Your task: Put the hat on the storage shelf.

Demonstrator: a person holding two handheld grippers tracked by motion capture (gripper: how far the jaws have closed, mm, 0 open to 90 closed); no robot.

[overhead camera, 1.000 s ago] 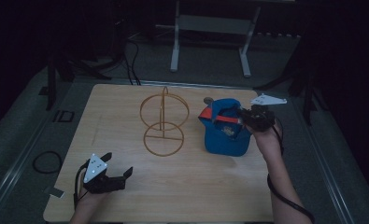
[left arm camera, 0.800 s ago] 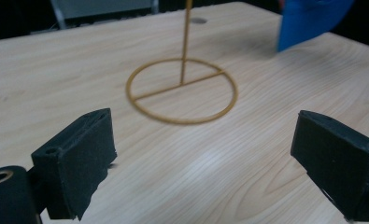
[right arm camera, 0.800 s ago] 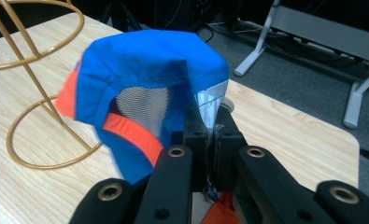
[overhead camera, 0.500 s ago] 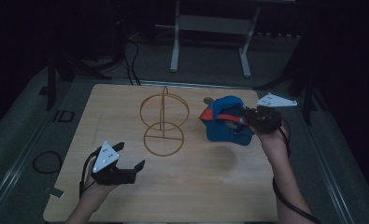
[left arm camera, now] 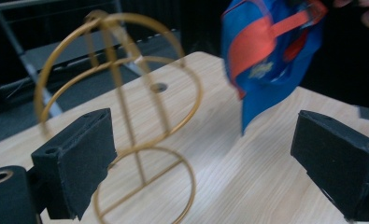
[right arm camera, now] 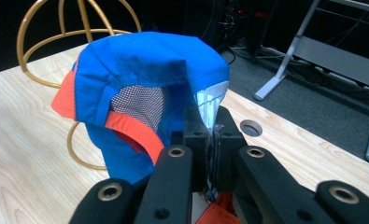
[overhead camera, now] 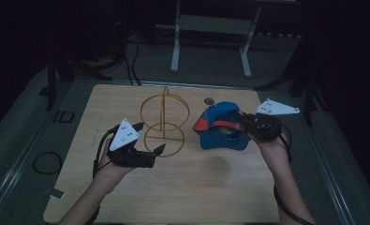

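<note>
High view: blue cap (overhead camera: 220, 126) hangs above the table (overhead camera: 210, 187), pinched by the right gripper (overhead camera: 248, 125) at its 3 o'clock edge. Gold wire stand (overhead camera: 164, 123) beside it at 9 o'clock.

Left gripper view: left gripper (left arm camera: 210, 168) spread, holding nothing; cap at 1 o'clock.

Right gripper view: jaws pressed on the cap's rim.

Dim high view, black surroundings; brighter gripper views, slightly blurred close up.
</note>
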